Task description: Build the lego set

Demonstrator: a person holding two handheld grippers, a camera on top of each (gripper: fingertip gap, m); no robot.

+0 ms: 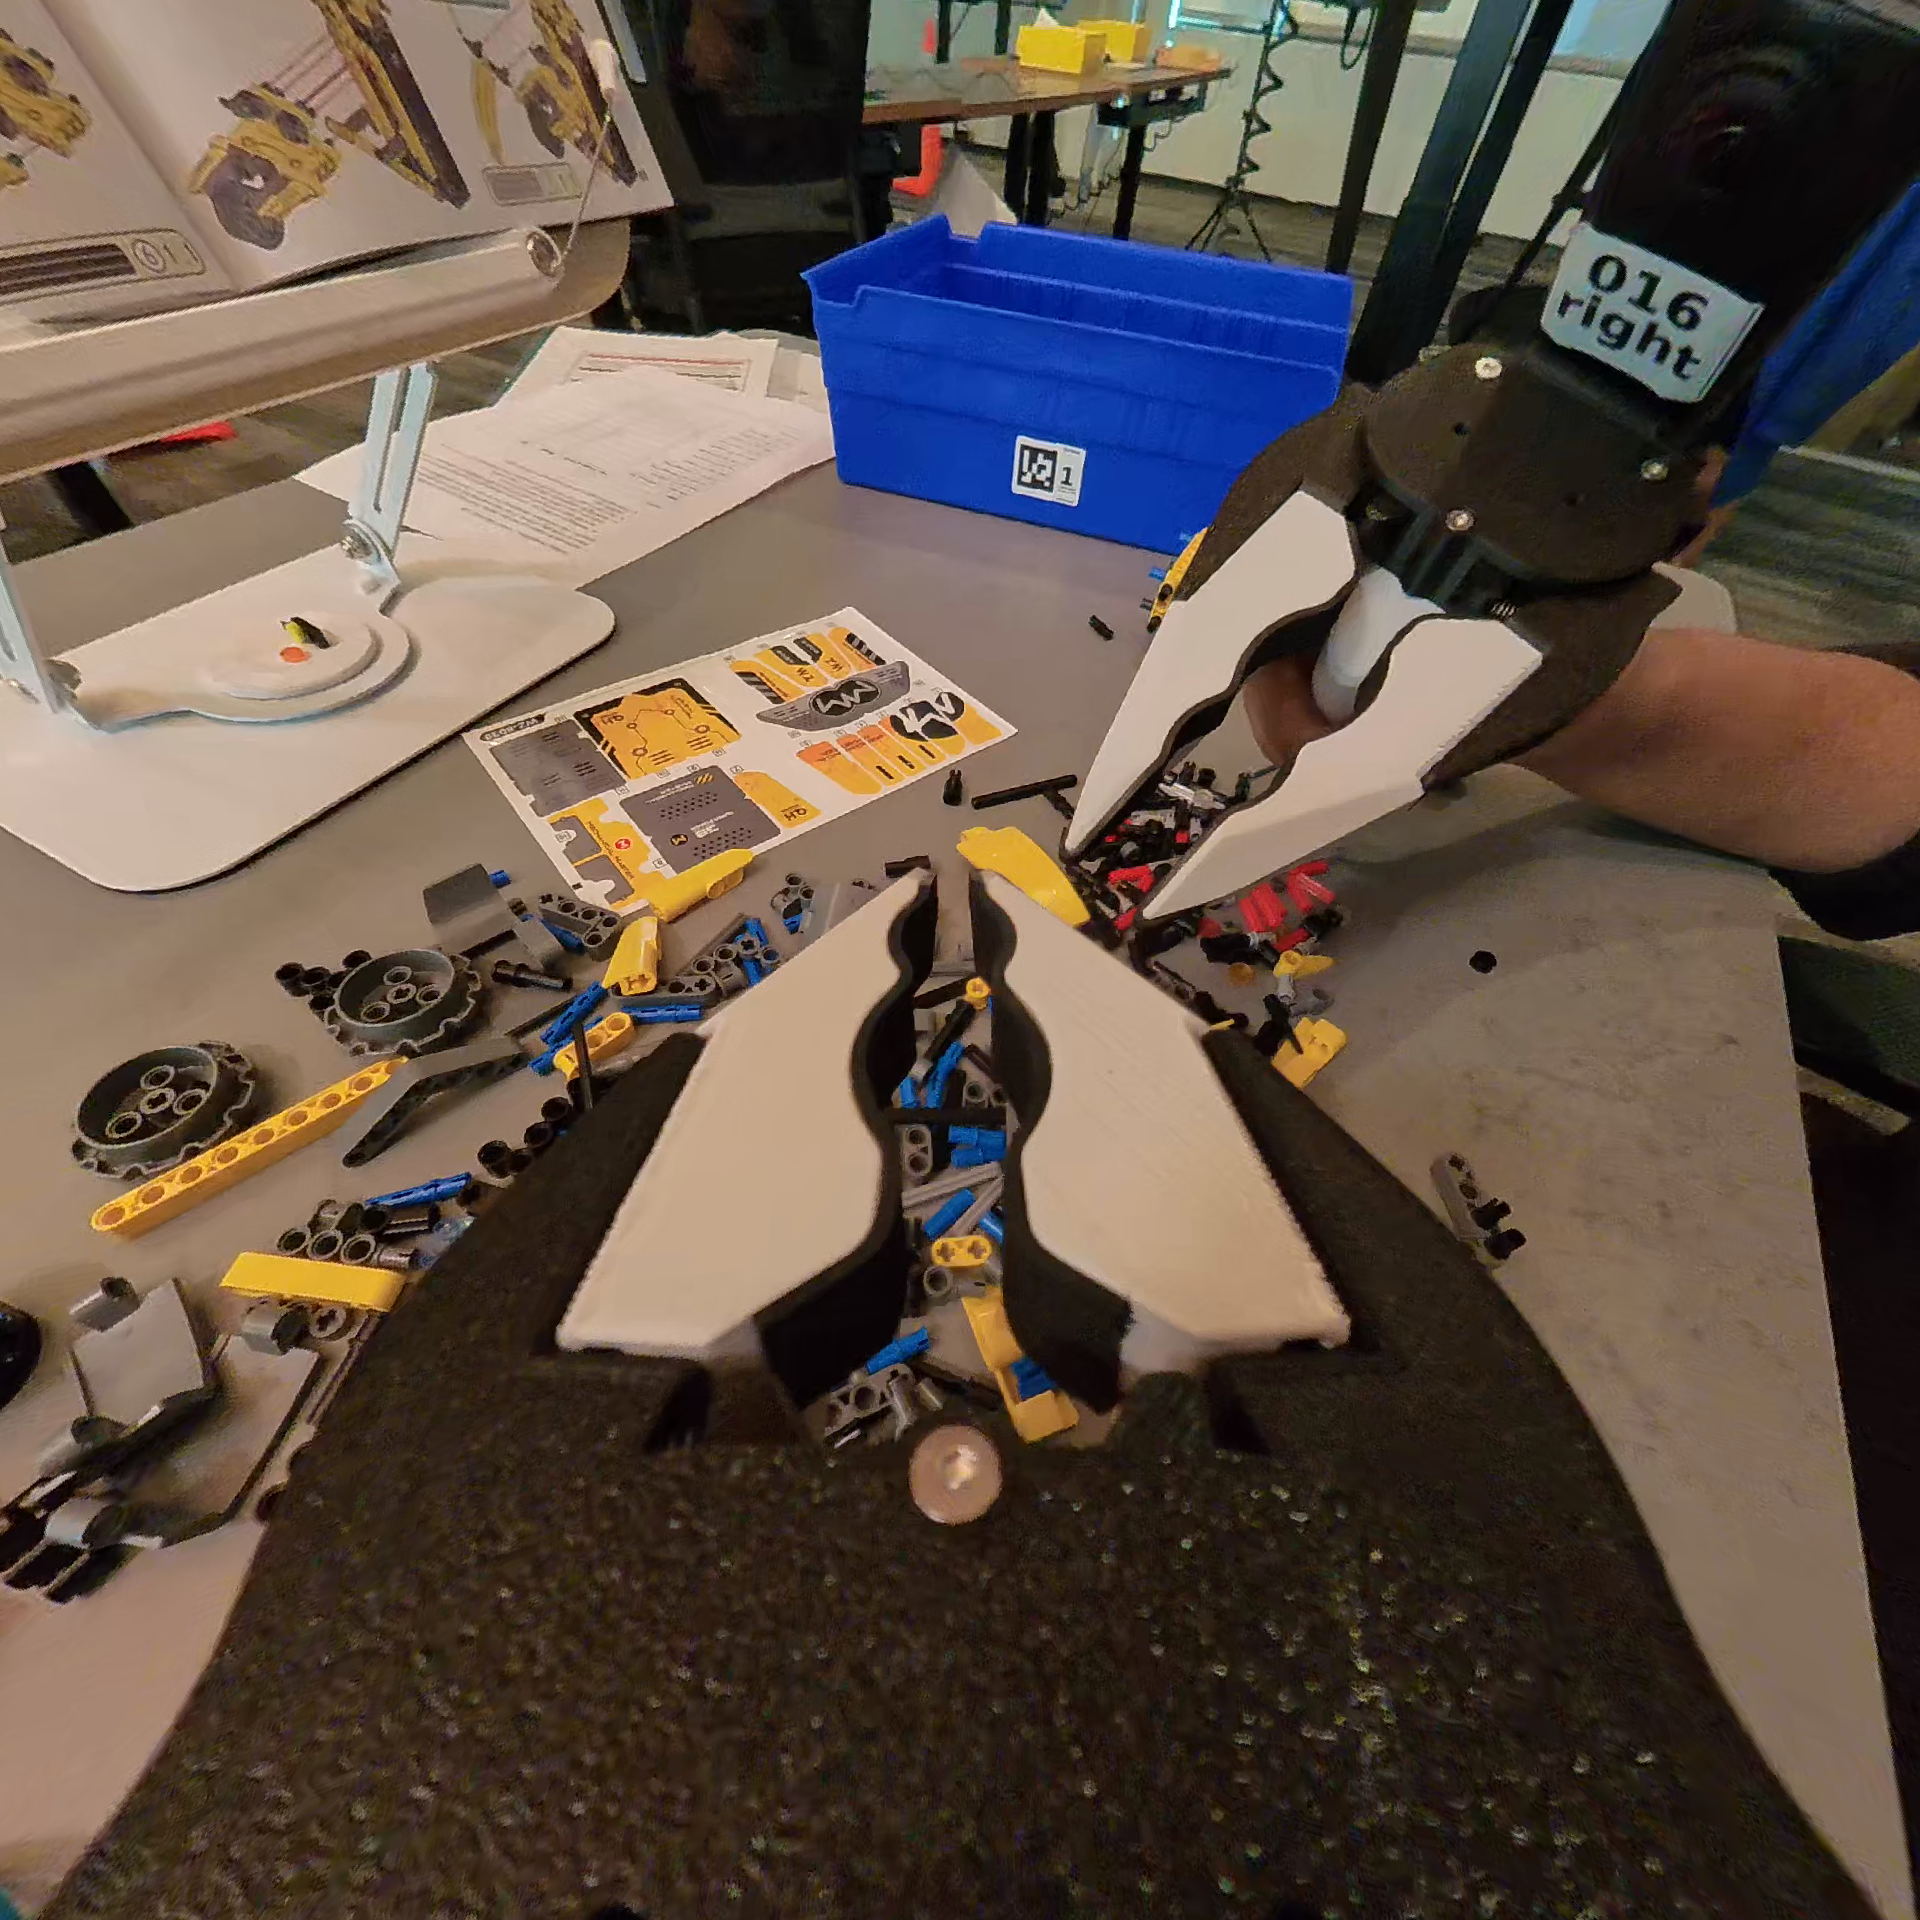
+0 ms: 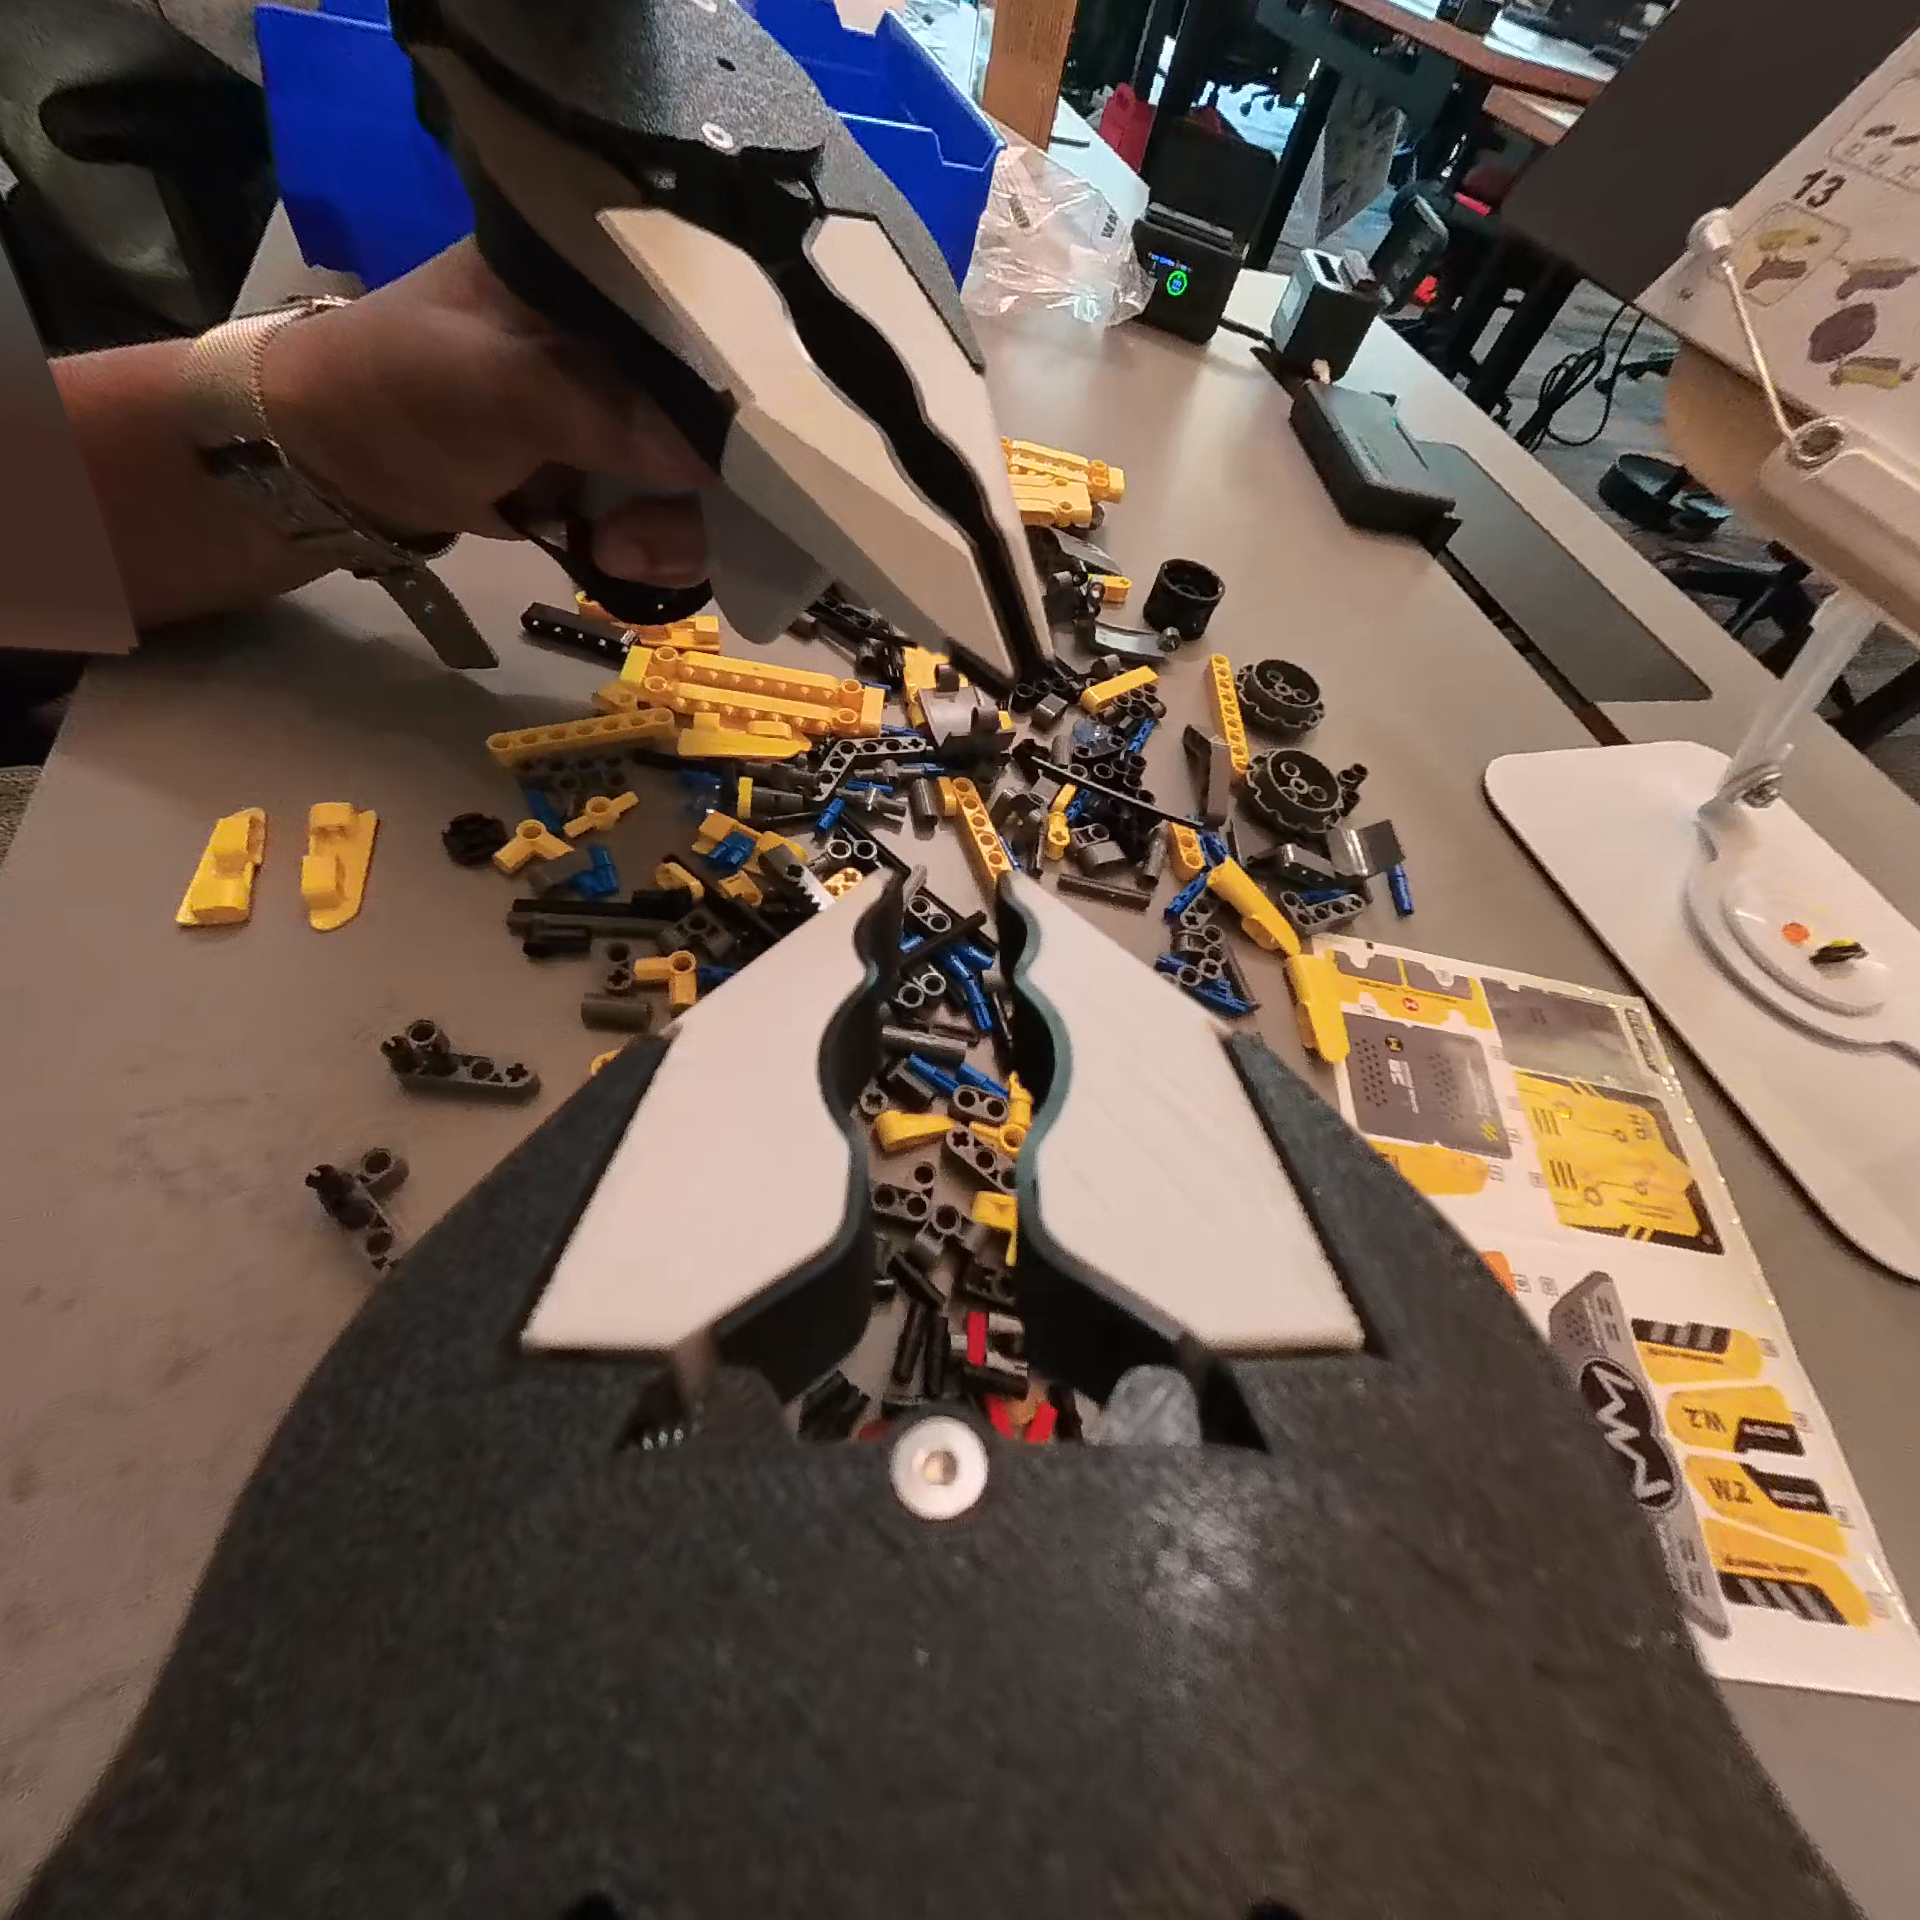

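Observation:
A scattered pile of small yellow, blue, grey and black building pieces (image 2: 935, 790) lies on the grey table (image 2: 208, 1091). My left gripper (image 1: 951, 881) hangs over the pile, jaws a narrow gap apart, nothing seen between them. In the right wrist view (image 2: 1031, 660) it points down among black pieces at the pile's far side. My right gripper (image 2: 948, 883) is open a little wider and empty. In the left wrist view (image 1: 1114, 878) its tips stand over red and black pins (image 1: 1268, 914). A hand (image 2: 416, 416) holds each gripper.
A sticker sheet (image 1: 748, 748) lies beyond the pile. A blue bin (image 1: 1081, 353) stands at the back. A white stand (image 1: 208, 727) holds an open instruction booklet (image 1: 260, 125). There are two toothed wheels (image 1: 400, 997), a long yellow beam (image 1: 239, 1148), two yellow panels (image 2: 223, 868) and papers (image 1: 623, 457). My hands' fingertips stand some 4 cm from each other. The long yellow beam (image 1: 239, 1148) is about equally far from each gripper, around 20 cm. My right wrist view (image 2: 1227, 699) looks at it from another angle.

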